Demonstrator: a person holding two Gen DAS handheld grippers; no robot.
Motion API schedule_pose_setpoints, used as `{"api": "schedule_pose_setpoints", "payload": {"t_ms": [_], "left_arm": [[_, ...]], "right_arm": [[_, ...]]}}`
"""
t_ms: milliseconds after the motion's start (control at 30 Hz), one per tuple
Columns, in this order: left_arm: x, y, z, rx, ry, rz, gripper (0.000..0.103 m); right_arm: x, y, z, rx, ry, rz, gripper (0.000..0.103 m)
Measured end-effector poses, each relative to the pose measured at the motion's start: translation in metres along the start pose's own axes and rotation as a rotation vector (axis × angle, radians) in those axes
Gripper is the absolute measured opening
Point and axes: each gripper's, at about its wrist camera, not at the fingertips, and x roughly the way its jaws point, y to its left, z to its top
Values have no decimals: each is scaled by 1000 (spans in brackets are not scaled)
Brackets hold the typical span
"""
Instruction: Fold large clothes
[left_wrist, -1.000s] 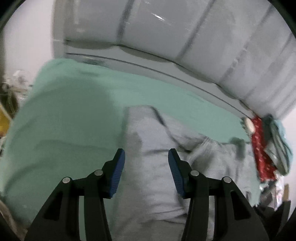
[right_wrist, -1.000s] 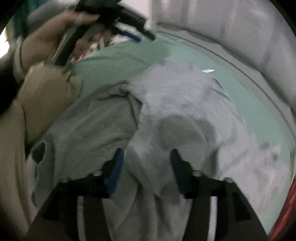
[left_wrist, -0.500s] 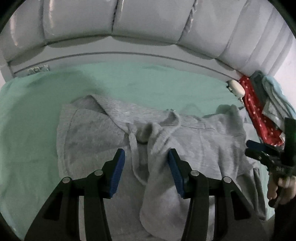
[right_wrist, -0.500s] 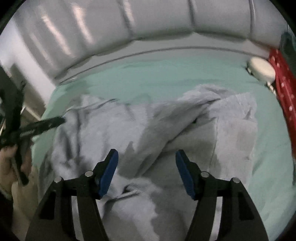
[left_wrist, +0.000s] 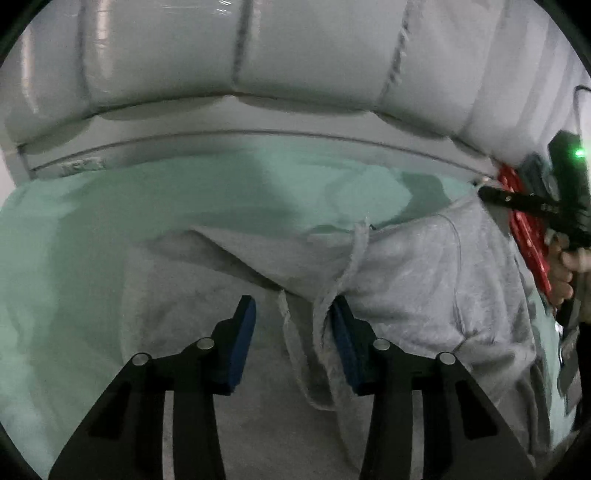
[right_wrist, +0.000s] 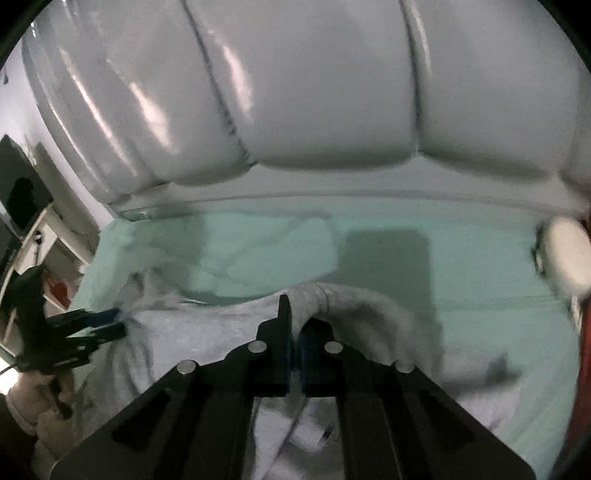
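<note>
A grey hoodie (left_wrist: 406, 277) lies crumpled on a mint green bedsheet (left_wrist: 147, 206). My left gripper (left_wrist: 291, 321) hangs low over the neck area. Its jaws are closing, with a drawstring (left_wrist: 354, 258) and a fold of grey fabric between the blue pads, which stand apart. In the right wrist view the left gripper (right_wrist: 114, 321) sits at the hoodie's (right_wrist: 207, 332) left edge. My right gripper (right_wrist: 297, 314) is shut on a rolled edge of the hoodie. The left wrist view shows that gripper (left_wrist: 484, 192) at the garment's far right corner.
A padded grey headboard (left_wrist: 295, 55) runs along the far side of the bed. A red cloth (left_wrist: 528, 236) and a white round object (right_wrist: 565, 254) lie at the right edge. Shelving (right_wrist: 44, 236) stands off the bed's left side. A hand (left_wrist: 561, 269) holds each gripper.
Both views swung round to face the headboard. The right jaws went from wide apart to shut on the hoodie's edge. The left jaws narrowed and came closer to the drawstring.
</note>
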Motion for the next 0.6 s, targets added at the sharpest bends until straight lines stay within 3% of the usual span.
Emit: {"api": "schedule_pose_setpoints", "payload": {"t_ms": [67,167,233,333,433,500,600], "left_arm": [[2,9,-1,-25,-10,23,45],[9,19,-3,-89,7,-52,45],[15,19,-2,-95,34,-85,46],[32,15,5,-118,65,-143,47],[58,7,18,-104,138,-202,47],[74,-6,18,-31,195,-168,46],[82,-18,16,52,173,-128,22]], "right_arm": [[30,-6,-3,2,68,-36,3],[48,-7,-23,-3,114,-94,5],[40,0,-39,-16,74,-140,14],[12,18,-64,-34,8,-215,44],[-16,24,-91,-36,-16,-249,55],[-44,24,-119,-11,-36,-250,56],[-74,13,-157,42,-57,-239,57]]}}
